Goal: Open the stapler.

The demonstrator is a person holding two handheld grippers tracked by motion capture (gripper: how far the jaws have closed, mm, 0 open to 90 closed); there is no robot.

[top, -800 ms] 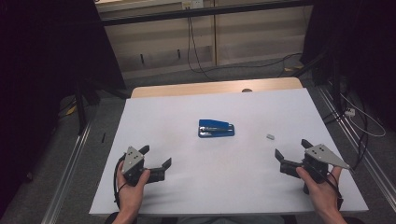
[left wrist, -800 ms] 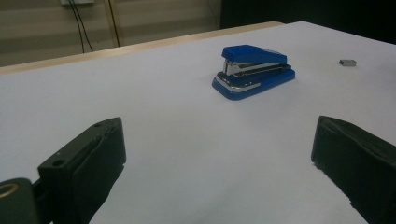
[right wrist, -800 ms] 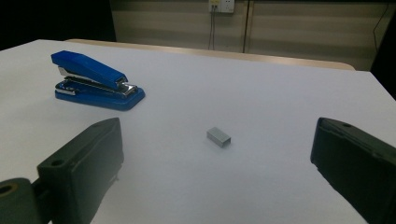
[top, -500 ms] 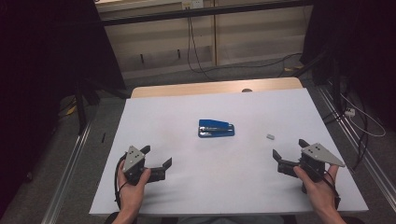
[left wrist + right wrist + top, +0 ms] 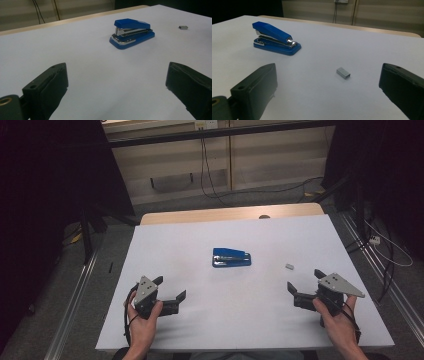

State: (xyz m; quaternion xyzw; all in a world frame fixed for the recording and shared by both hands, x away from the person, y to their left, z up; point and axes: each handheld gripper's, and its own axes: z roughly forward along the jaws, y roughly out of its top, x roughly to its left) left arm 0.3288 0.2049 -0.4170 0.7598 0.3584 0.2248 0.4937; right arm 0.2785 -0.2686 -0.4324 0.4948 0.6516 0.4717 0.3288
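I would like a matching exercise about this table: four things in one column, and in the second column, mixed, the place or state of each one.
Column one:
1. stapler
2. block of staples
3. left gripper
4. right gripper

Column two:
A. small and grey, lying alone between the blue thing and the right gripper
B. open, near the front left of the white table
C. blue, closed, near the middle of the table
D. open, near the front right of the table

Pairs: 1-C, 2-A, 3-B, 4-D
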